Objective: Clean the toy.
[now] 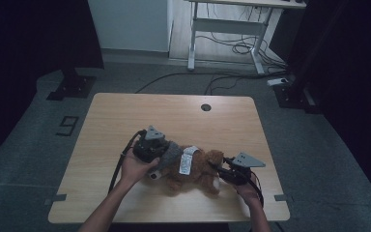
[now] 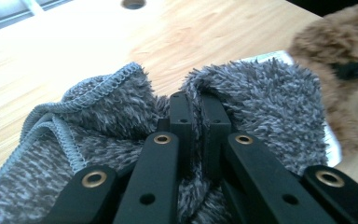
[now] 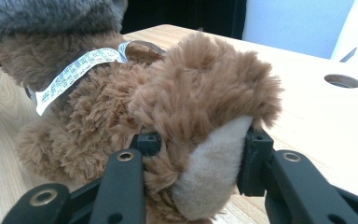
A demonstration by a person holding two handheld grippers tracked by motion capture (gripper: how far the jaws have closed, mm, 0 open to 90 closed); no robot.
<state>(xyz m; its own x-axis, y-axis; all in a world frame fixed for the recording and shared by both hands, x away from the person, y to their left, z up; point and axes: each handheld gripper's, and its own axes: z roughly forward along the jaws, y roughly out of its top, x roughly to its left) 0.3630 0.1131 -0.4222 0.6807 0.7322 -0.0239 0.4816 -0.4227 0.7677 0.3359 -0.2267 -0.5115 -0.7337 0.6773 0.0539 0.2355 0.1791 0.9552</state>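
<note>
On the light wooden bench [image 1: 125, 116], left gripper [image 2: 193, 105] pinches fuzzy grey cloth [image 2: 261, 93]; right gripper [image 3: 198, 140] clamps brown plush teddy bear [image 3: 121, 93] by its cream-soled foot.

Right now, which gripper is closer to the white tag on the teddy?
Left. The left gripper pinches the grey fuzzy cloth right beside the white tag. The right gripper clamps the teddy's foot, farther along the teddy.

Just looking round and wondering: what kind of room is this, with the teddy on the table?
Probably a lab or recording studio, not a home. A lone wooden table stands between dark curtains, a second desk behind has loose cables underneath, and tape marks are on the grey floor.
</note>
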